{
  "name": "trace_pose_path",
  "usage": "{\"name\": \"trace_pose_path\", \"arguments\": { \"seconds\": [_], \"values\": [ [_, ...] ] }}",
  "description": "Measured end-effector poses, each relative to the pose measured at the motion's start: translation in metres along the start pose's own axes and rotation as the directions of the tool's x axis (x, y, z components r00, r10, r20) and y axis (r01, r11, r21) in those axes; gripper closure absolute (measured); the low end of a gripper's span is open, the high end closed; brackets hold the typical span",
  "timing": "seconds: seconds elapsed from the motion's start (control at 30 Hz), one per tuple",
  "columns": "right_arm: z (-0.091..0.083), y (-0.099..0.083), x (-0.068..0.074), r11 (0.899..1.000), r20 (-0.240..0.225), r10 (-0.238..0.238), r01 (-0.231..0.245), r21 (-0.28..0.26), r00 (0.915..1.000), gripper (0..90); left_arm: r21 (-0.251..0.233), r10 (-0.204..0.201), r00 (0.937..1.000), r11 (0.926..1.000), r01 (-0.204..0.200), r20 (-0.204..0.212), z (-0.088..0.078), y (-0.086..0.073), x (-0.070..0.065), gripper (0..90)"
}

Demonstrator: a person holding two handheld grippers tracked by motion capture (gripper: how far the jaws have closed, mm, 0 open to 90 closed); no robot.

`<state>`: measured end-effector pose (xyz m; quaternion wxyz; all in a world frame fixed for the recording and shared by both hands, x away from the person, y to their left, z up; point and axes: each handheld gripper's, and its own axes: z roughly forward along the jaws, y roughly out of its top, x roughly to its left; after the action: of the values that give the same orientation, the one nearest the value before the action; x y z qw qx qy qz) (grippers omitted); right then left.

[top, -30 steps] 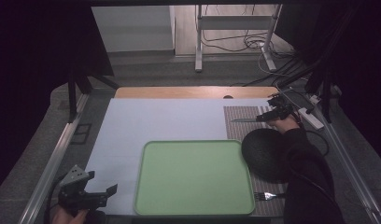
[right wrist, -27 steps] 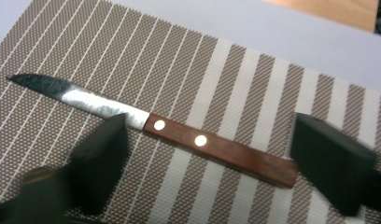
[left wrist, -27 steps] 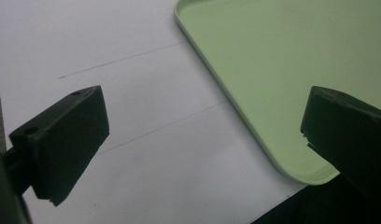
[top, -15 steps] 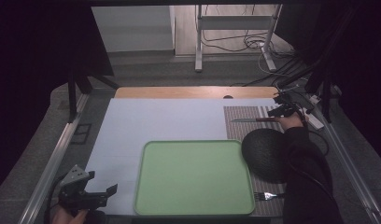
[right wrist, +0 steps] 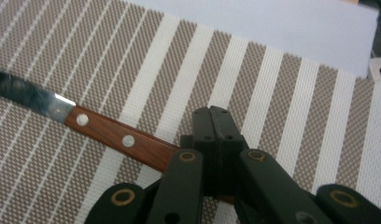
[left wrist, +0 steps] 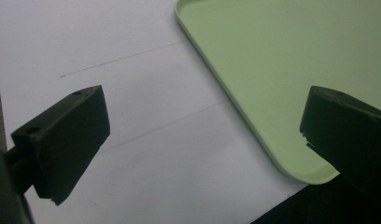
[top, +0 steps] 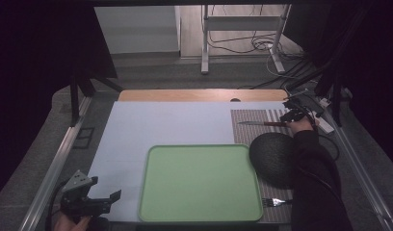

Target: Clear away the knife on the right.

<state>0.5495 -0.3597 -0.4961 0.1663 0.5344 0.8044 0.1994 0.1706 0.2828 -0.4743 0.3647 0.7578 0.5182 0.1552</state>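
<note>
- The right tongs [right wrist: 212, 135] are closing tight on the wooden handle end of the knife [right wrist: 109, 135], which is lying on the striped placemat [top: 262, 130] at 2 o'clock of the counter.
- The left tongs [left wrist: 202, 140] are hanging wide open and empty at 7 o'clock, beside the green tray [top: 199, 183].
- Risk, in my judgement: because the grip is sitting so far at the handle end, the blade may be swinging down or slipping when lifted.

Lab-type recording rig — dark curtains [top: 35, 57], loose floor cables [top: 242, 45], metal-framed table [top: 55, 163].

A black long sleeve [top: 314, 178] is worn on the right arm. The left gripper [top: 91, 201] is built in black with a grey three-cornered plate [top: 79, 180]; brass-ringed pivots [right wrist: 123, 196] are set into the right gripper [right wrist: 215, 122].
</note>
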Motion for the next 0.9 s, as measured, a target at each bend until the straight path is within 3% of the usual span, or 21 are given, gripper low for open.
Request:
{"name": "trace_pose_path", "arguments": {
  "seconds": [0.43,0.9],
  "values": [
    [-0.011,-0.015,0.008,0.998,-0.053,-0.039,0.042,0.041,0.9978,89.4,0.002,0.0,1.0,1.0,0.0,-0.003,0.0,0.0,0.0,1.8],
    [-0.018,-0.025,0.018,0.998,-0.084,-0.033,0.038,0.058,0.9959,89.4,-0.002,0.007,1.0,1.0,-0.007,-0.003,0.0,0.0,-0.001,1.9]
  ]
}}
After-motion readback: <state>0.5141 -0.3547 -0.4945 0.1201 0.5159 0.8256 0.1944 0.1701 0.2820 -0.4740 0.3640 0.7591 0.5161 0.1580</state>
